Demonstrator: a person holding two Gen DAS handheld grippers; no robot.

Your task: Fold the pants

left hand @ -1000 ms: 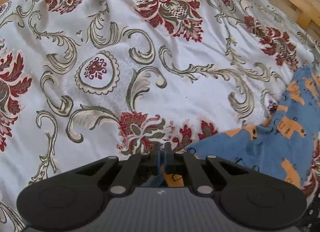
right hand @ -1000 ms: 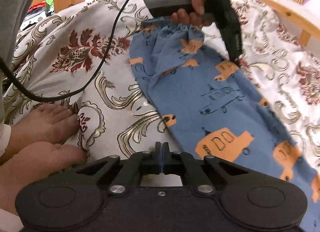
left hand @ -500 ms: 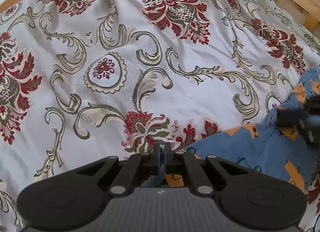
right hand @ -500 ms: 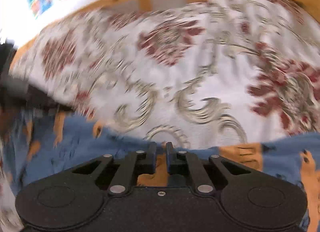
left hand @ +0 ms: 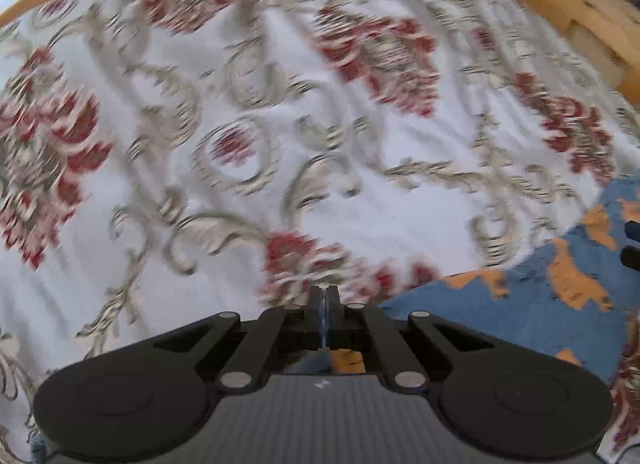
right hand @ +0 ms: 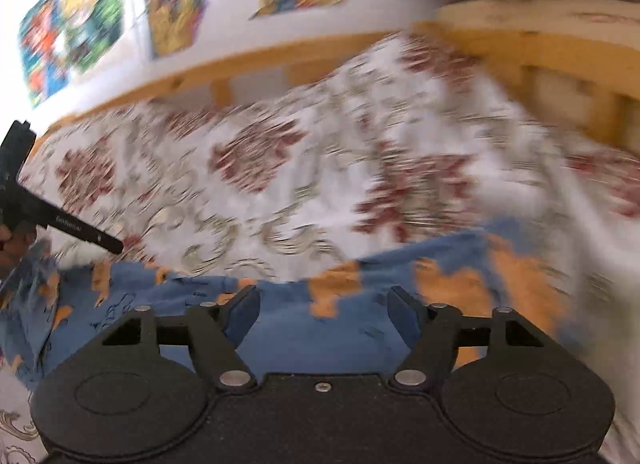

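White lettering on the left tool [right hand: 116, 244] is too blurred to read. Blue pants [right hand: 320, 328] with orange prints lie on the bed [right hand: 320, 168]; left tool clamps their edge; the right tool [right hand: 322, 306] has just spread wide above them.

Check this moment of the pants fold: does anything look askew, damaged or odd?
Nothing damaged or spilled. The blue pants lie on the floral bedspread, bunched near the left hand-held gripper, which pinches the fabric. Both views are motion-blurred.
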